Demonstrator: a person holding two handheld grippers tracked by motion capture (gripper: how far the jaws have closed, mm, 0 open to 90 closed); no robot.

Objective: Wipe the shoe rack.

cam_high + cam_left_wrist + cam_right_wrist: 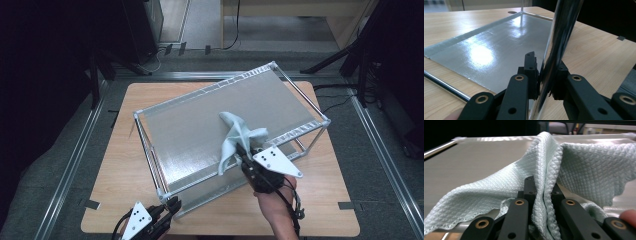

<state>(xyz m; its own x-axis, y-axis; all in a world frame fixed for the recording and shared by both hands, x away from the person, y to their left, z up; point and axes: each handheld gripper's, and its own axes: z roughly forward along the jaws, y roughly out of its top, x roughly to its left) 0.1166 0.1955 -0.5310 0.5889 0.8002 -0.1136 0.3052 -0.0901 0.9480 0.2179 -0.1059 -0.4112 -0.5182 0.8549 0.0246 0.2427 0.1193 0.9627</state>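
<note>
A metal shelf rack with a frosted top panel stands slantwise on the wooden table. A pale green waffle cloth lies bunched on that top panel near its front right edge. My right gripper is shut on the cloth, whose folds rise between the jaws and drape to both sides. My left gripper sits at the rack's near corner, shut on the chrome corner post, which stands upright between its jaws. The lower shelf gleams behind that post.
The wooden table has bare room left of the rack and along its front edge. Metal floor rails run on both sides. Dark stands and cables sit beyond the table's far side.
</note>
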